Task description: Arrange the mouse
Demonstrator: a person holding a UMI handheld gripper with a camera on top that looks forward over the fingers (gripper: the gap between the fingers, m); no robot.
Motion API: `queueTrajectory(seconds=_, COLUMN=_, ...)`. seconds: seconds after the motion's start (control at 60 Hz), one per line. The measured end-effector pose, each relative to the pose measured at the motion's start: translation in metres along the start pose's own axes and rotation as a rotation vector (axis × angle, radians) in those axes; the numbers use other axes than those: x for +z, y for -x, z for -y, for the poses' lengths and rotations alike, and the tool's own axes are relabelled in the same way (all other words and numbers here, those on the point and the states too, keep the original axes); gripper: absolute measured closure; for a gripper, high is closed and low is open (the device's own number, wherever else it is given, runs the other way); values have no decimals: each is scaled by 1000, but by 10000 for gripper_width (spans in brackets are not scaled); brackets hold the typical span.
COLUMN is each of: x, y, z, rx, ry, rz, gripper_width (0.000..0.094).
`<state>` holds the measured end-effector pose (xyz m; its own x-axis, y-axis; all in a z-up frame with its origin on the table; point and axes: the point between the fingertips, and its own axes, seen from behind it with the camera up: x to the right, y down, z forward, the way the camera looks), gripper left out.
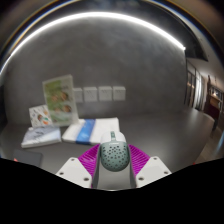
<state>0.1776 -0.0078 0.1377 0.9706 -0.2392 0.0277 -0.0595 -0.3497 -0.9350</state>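
Gripper (112,166) fingers, lined with magenta pads (88,156), close in from both sides on a mouse (113,153), a pale grey-green one with a shell dotted all over with small dark holes. Both pads appear to press against the sides of the mouse, so the fingers stand only as far apart as the mouse is wide, and the mouse sits raised between them, its rounded back filling the gap and its front end pointing ahead along the fingers. Whether its underside touches the table (160,130) cannot be told, since the fingers and the mouse itself hide it. Just beyond the mouse, a light blue and white booklet (93,129) lies flat on the grey table, and beside that lies a white leaflet (41,135) with blue print. Behind these, a card (60,98) with green and yellow pictures stands tilted upright, with a smaller printed card (40,114) leaning below it. On the wall (140,70) at the back, a row of white sockets (98,94) sits just above the table line, and a long bright strip of ceiling light (100,20) curves overhead. A dark doorway or cabinet (208,95) shows off to the side.
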Motion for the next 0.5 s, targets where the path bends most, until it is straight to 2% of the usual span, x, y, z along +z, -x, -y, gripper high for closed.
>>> queueTrajectory(seconds=0.083, x=-39, y=86, z=34, rx=-1, ry=-97, rz=24, gripper_width=501)
queueTrajectory(seconds=0.15, x=-62, y=166, z=39, rx=24, ry=-120, rz=82, gripper_width=505)
queueTrajectory(seconds=0.267, x=-74, y=300, z=6, rx=56, ry=-38, rz=193, gripper_width=504)
queueTrajectory(seconds=0.35, x=-73, y=362, z=-41, rx=36, ry=50, rz=220, gripper_width=504)
queueTrajectory(seconds=0.417, x=-70, y=398, z=-70, rx=2, ry=77, rz=236, gripper_width=504)
queueTrajectory(seconds=0.5, x=-61, y=424, z=-107, rx=-22, ry=127, rz=209, gripper_width=503)
